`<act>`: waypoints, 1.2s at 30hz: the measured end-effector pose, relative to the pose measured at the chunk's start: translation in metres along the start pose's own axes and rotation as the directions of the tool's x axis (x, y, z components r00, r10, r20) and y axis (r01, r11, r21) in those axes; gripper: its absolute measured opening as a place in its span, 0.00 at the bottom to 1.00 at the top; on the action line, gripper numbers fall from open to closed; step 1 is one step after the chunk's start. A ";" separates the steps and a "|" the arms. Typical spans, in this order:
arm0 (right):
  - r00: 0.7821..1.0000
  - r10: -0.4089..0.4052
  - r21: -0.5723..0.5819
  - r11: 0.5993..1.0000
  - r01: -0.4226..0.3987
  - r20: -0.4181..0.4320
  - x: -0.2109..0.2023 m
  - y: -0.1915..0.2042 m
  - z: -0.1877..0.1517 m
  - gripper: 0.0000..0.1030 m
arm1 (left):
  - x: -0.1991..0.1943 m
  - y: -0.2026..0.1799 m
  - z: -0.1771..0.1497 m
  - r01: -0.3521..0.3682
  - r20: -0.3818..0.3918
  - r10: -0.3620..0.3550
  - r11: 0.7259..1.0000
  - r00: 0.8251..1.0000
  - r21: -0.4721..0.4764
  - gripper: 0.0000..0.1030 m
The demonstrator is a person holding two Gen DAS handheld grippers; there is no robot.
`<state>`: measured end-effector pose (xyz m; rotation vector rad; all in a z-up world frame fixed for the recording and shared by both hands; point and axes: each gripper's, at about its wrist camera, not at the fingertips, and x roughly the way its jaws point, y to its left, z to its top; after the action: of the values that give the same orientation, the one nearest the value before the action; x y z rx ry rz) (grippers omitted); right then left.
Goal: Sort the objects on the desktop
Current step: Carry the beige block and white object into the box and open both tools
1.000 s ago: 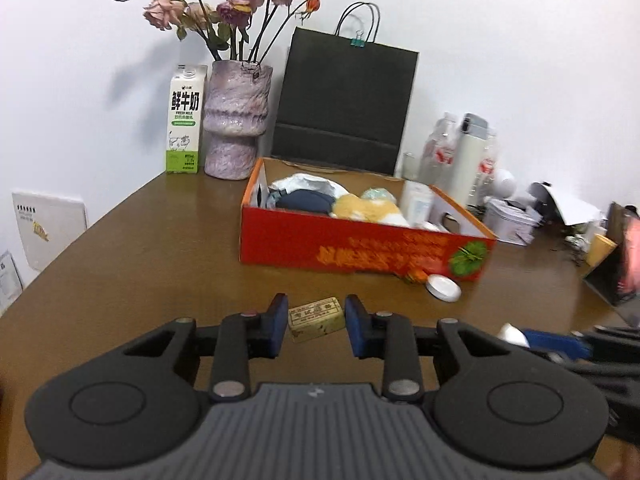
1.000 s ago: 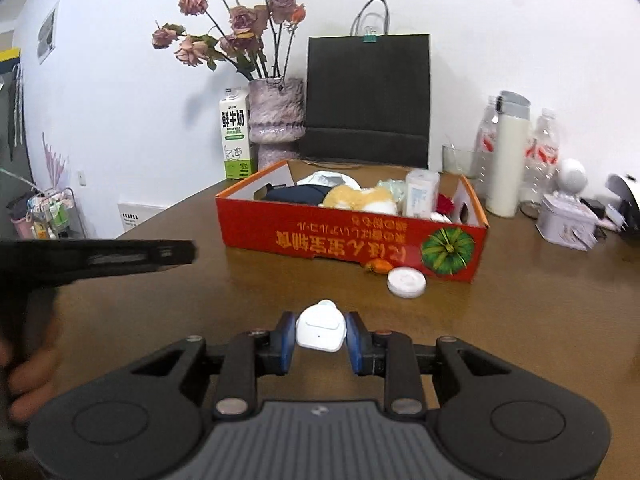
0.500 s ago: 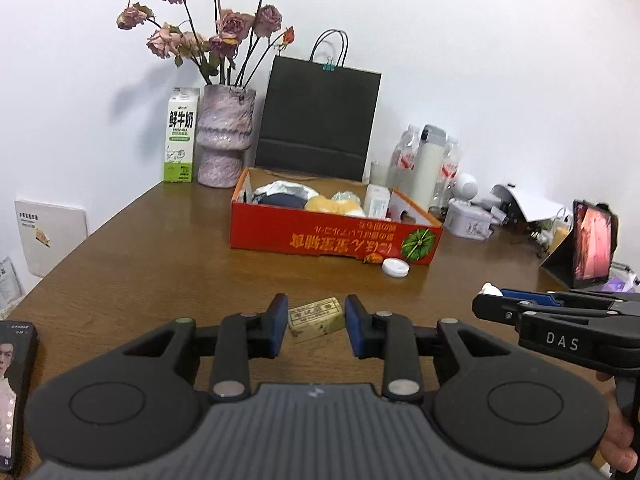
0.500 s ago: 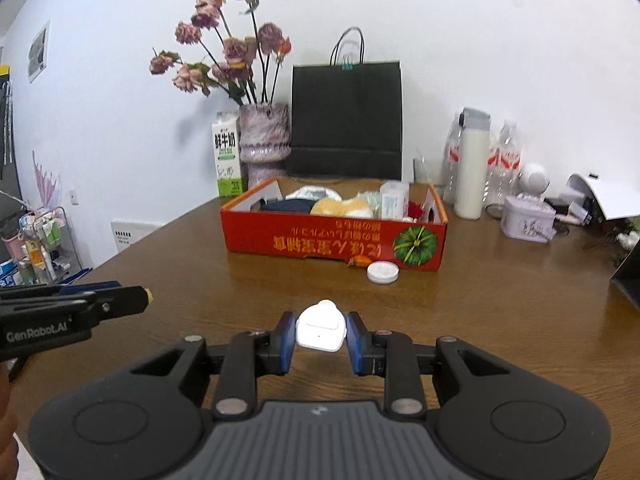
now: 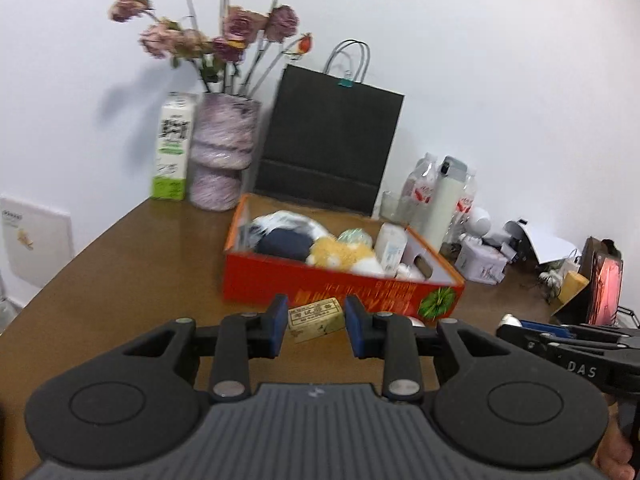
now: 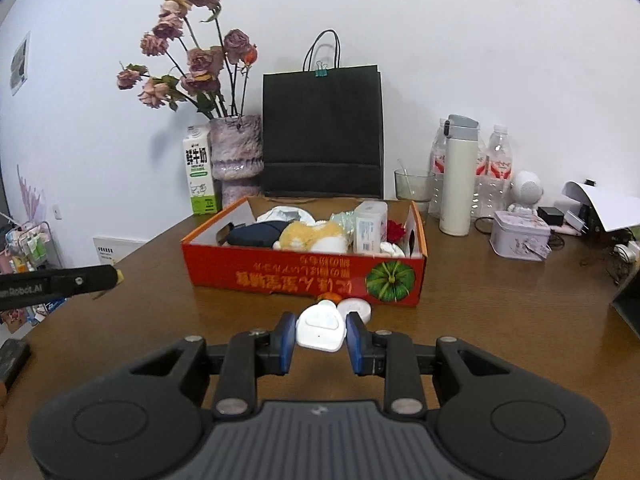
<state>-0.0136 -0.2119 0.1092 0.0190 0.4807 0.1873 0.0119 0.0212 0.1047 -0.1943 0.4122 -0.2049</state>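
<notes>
My left gripper (image 5: 316,330) is shut on a small tan printed block (image 5: 316,319) and holds it above the table, just short of the red cardboard box (image 5: 340,286). My right gripper (image 6: 321,340) is shut on a white rounded plastic device (image 6: 321,329), held in front of the same red box (image 6: 304,276). The box holds several items: a dark blue pouch, a yellow plush, a white bottle, a red flower. A white round lid (image 6: 357,308) and a small orange piece (image 6: 329,297) lie on the table at the box's front.
Behind the box stand a black paper bag (image 6: 322,132), a vase of dried roses (image 6: 236,160) and a milk carton (image 6: 199,176). To the right are a thermos (image 6: 456,176), water bottles, a glass, a tin (image 6: 519,236) and cables. A phone lies at the left table edge (image 6: 12,356).
Both grippers pulled back from the box half a second ago, then moved toward it again; the left view is now close and tilted. Both keep their objects.
</notes>
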 end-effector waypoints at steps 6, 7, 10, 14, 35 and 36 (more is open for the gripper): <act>0.999 0.045 0.056 0.997 -0.044 -0.013 0.078 -0.023 0.052 0.25 | 0.100 -0.017 0.046 0.030 -0.070 -0.024 0.995 0.997 0.091 0.31; 0.998 0.049 0.076 0.996 -0.047 -0.031 0.096 -0.029 0.061 0.25 | 0.120 -0.020 0.051 0.031 -0.091 -0.020 0.993 0.996 0.116 0.31; 0.996 0.036 0.152 0.988 -0.024 -0.077 0.148 -0.048 0.082 0.25 | 0.178 -0.021 0.057 0.037 -0.182 -0.016 0.993 0.983 0.112 0.31; 0.983 0.046 0.200 0.980 -0.009 -0.178 0.215 -0.062 0.095 0.27 | 0.228 -0.012 0.059 0.023 -0.263 -0.011 0.999 0.965 0.046 0.33; 0.984 -0.045 -0.056 0.998 0.035 -0.172 0.103 -0.014 0.005 0.72 | 0.091 -0.016 -0.007 -0.096 -0.220 0.120 0.989 0.968 0.114 0.98; 0.984 -0.042 -0.063 0.998 0.031 -0.175 0.095 -0.010 -0.003 0.73 | 0.081 -0.015 -0.015 -0.107 -0.225 0.130 0.988 0.966 0.110 0.98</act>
<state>0.0694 -0.2038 0.0621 -0.0661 0.6518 0.1679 0.0763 -0.0142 0.0637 -0.0494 0.6430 -0.1295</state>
